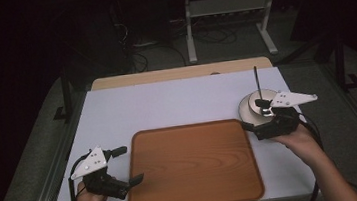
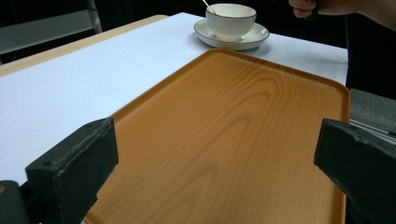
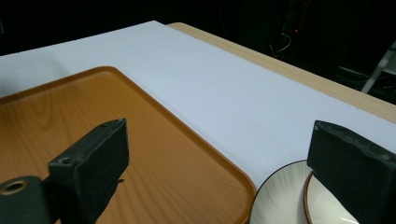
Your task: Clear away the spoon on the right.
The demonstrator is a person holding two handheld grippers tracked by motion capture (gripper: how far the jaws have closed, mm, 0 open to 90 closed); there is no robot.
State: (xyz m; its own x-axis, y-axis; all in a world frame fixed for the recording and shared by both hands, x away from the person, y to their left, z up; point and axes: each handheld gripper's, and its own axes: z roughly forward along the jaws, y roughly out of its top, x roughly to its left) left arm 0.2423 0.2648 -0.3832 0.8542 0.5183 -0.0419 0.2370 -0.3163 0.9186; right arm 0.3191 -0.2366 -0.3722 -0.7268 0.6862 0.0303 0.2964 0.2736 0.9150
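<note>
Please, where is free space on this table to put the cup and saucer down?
The wooden tray is bare all over. The white table cover is free behind the tray. The right end is crowded: cup on saucer, right gripper just above.

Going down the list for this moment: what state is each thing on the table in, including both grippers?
Tray: flat on the white table cover, nothing on it.
Cup: upright on its saucer, spoon standing in it.
Saucer: on the cover, beside the tray's far right corner.
Left gripper: open, at the tray's left edge.
Right gripper: open, over the saucer.
</note>
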